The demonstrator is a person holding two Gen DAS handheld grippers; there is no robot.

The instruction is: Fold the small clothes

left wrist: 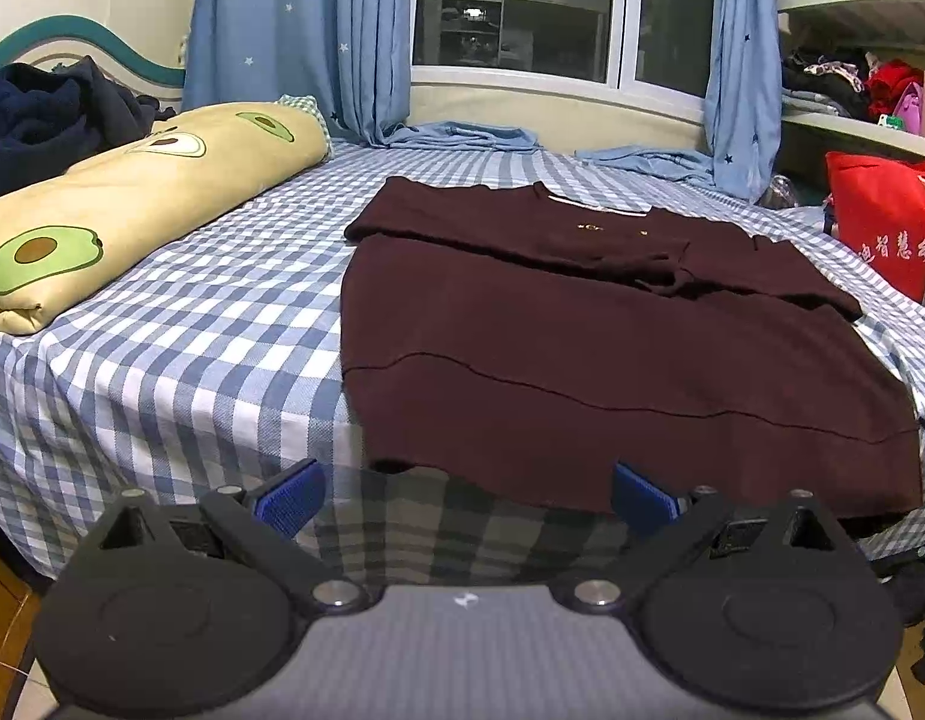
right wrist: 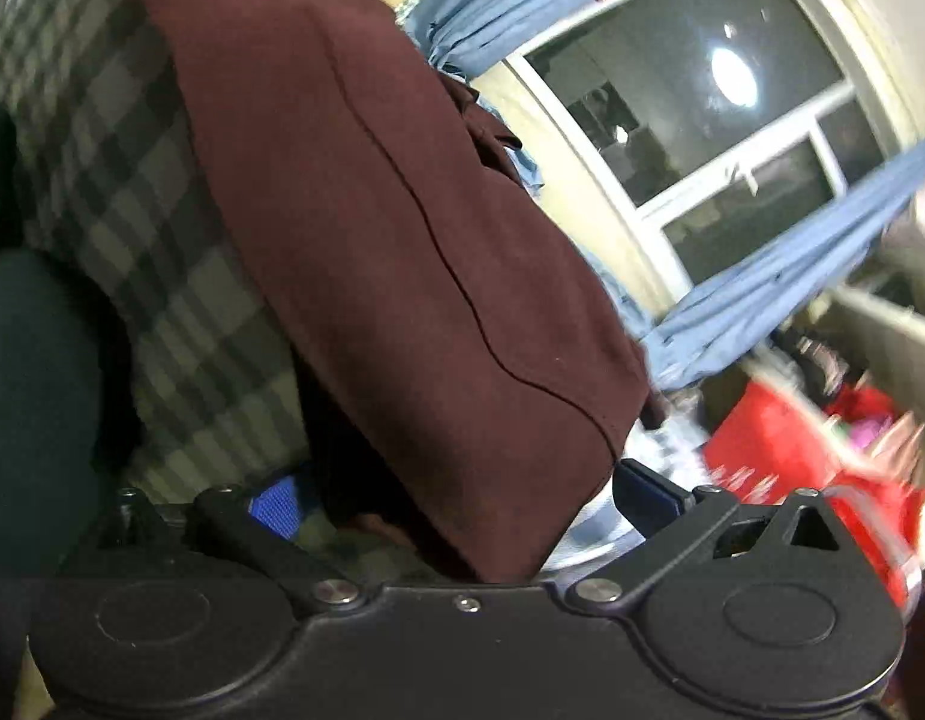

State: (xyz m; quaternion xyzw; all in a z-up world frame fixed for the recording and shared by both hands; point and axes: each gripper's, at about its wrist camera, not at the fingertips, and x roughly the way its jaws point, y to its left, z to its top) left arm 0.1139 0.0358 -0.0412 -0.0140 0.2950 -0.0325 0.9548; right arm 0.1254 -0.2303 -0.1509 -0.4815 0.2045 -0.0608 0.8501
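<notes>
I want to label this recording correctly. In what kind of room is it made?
Most likely a bedroom at home. There is a bed with a checked sheet, an avocado-print bolster pillow, and blue star curtains at a window. A maroon garment lies on the bed.

Checked bed (left wrist: 210,324): maroon garment (left wrist: 582,360), avocado-print bolster (left wrist: 132,204), curtain hems (left wrist: 468,137).

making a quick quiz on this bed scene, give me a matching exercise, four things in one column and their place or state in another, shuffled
Things:
1. maroon garment
2. avocado pillow
3. red bag
4. left hand-held gripper

Places or states:
A. open, at the near bed edge
B. off the bed's right side
C. spread on the checked sheet
D. lying along the bed's left side

Pairs: 1-C, 2-D, 3-B, 4-A
</notes>
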